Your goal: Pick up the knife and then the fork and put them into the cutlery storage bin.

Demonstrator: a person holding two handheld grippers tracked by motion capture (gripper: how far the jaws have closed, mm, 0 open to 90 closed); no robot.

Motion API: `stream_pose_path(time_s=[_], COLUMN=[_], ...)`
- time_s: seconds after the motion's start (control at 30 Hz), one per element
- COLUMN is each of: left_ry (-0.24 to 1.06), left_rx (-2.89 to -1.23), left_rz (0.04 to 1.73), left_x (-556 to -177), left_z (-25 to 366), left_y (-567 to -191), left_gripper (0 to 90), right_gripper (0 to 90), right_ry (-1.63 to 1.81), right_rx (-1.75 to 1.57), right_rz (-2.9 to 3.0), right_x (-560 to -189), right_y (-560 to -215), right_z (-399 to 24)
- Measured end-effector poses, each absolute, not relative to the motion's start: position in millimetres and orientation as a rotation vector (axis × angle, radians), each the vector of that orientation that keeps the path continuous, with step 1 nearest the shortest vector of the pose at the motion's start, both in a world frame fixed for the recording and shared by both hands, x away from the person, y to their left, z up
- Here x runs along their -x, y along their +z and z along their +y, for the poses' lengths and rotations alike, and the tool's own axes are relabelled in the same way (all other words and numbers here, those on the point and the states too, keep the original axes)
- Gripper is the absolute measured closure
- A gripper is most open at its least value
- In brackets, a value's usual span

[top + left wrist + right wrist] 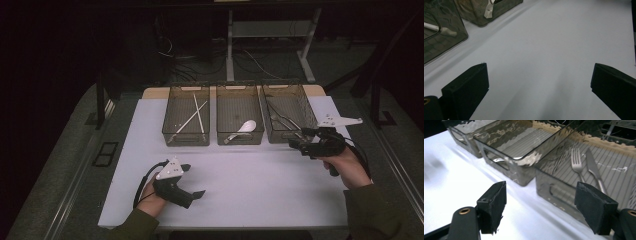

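Observation:
Three smoky clear bins stand in a row at the back of the white table [260,185]. The left bin [186,140] holds white chopsticks [199,112]. In the middle bin [240,140] lies a white spoon [246,127]. A fork [577,161] and a knife [592,166] rest in the right bin [554,190]. My left gripper [194,180] sits low at the table's front left, open, with bare table between its jaws [540,66]. My right gripper [298,139] hovers at the right bin's front corner, open and holding nothing [540,187].
The table's front edge runs just behind my left hand [150,197]. A desk frame and cables [230,55] stand on the dark floor behind the bins. Grey floor with rails flanks the table on both sides.

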State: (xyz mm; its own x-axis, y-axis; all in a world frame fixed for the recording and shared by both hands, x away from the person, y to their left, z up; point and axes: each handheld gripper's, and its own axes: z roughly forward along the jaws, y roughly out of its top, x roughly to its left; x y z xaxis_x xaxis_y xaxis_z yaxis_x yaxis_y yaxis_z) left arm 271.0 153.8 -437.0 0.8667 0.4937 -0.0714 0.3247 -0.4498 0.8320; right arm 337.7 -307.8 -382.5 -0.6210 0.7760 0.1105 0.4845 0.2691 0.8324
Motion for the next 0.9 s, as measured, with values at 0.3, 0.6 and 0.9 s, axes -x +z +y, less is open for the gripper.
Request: stream_pose_path(time_s=[0.3, 0.6, 0.9], left_ry=[0.218, 0.215, 0.211], left_rx=[-2.072, -2.075, -2.077], left_rz=[0.589, 0.589, 0.589], left_x=[-268.7, -268.1, -266.8], left_z=[152.5, 151.3, 150.4], left_y=[-437.5, -437.6, -437.5], left_gripper=[1.0, 1.0, 1.0], right_gripper=[24.8, 22.9, 19.0], right_ry=[1.298, 1.314, 1.329], right_rx=[-1.136, -1.109, -1.115], right_rz=[2.254, 2.291, 2.268], right_x=[-316.5, -298.9, -285.9], right_y=[-395.1, -408.5, -418.6], right_z=[-302.4, -299.8, -302.3])
